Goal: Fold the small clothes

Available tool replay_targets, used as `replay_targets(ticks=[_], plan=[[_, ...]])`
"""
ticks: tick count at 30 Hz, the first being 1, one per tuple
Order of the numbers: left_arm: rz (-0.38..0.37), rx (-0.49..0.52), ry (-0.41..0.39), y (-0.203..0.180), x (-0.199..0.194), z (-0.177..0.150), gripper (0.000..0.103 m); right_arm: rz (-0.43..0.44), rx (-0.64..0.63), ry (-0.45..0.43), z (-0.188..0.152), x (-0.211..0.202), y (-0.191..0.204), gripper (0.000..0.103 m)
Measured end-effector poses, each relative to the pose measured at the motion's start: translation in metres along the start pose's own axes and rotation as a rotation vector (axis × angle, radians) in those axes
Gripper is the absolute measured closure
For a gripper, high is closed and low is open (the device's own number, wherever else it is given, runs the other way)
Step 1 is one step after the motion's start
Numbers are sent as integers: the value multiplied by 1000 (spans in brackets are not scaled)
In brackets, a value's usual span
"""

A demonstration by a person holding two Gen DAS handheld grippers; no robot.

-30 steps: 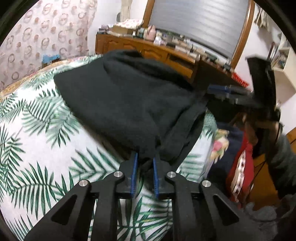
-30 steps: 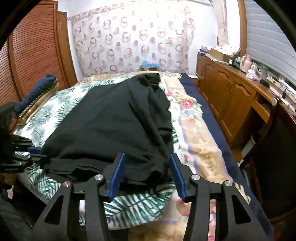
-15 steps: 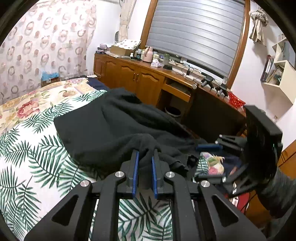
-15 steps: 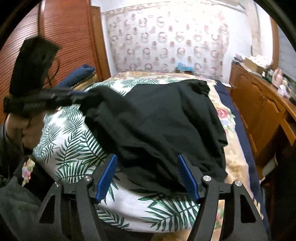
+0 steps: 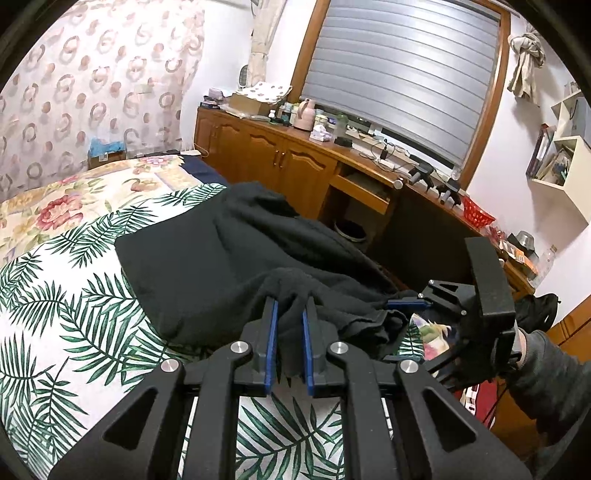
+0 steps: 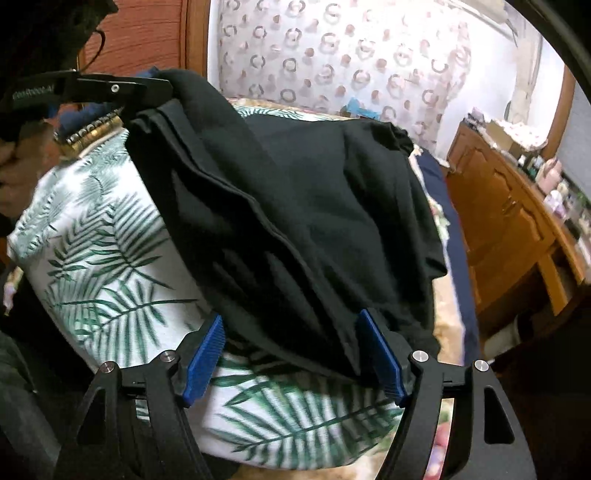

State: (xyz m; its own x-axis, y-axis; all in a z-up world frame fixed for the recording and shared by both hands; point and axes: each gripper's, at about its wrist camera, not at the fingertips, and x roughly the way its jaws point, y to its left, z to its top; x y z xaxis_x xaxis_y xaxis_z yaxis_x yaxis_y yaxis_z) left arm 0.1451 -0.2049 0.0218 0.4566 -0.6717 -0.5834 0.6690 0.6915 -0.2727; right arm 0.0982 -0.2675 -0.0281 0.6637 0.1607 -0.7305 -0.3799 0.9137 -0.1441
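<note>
Black cloth (image 5: 207, 254) is pinched in the left gripper (image 5: 289, 314), low in the frame. The right gripper (image 6: 291, 332) is spread wide around its hem, on the leaf-print bed (image 6: 103, 258).

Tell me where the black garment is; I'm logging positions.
The black garment lies on the palm-print bedspread, one edge pinched in the left tool.

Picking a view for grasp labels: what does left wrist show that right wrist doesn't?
Left wrist only: the left gripper shut on a bunched corner of the black garment, the window blind, and the wall shelves.

Right wrist only: the right gripper with jaws wide open, garment edge lying between the blue pads, plus the red-brown door.

Both: the garment draped over the palm-leaf bedspread, the wooden cabinets, the patterned curtain, and each other's gripper.
</note>
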Motion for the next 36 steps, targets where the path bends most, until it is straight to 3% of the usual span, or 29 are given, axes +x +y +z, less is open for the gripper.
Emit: replay_targets(ticks=[3,5,7,10,21,36], plan=[[4,-8,-11,3,-4,0,90,-27,-34,-4,8,4,-1,29],[8,-13,-17,5,-6,2,90,-40,-67,0,14,10,3,41],[13,-18,-20,9,-6,3,90,-65,-91,0,20,13,4,78],[32,-28,-27,15,-7,7,90,-55,-102,-25,28,15,3,91],[94,-52,-11,43,1,24,90,-35,-44,-164,95,7,-13,93],[194,-108,-54,97,-2,45,90,-22,-58,-233,124,42,-29,94]])
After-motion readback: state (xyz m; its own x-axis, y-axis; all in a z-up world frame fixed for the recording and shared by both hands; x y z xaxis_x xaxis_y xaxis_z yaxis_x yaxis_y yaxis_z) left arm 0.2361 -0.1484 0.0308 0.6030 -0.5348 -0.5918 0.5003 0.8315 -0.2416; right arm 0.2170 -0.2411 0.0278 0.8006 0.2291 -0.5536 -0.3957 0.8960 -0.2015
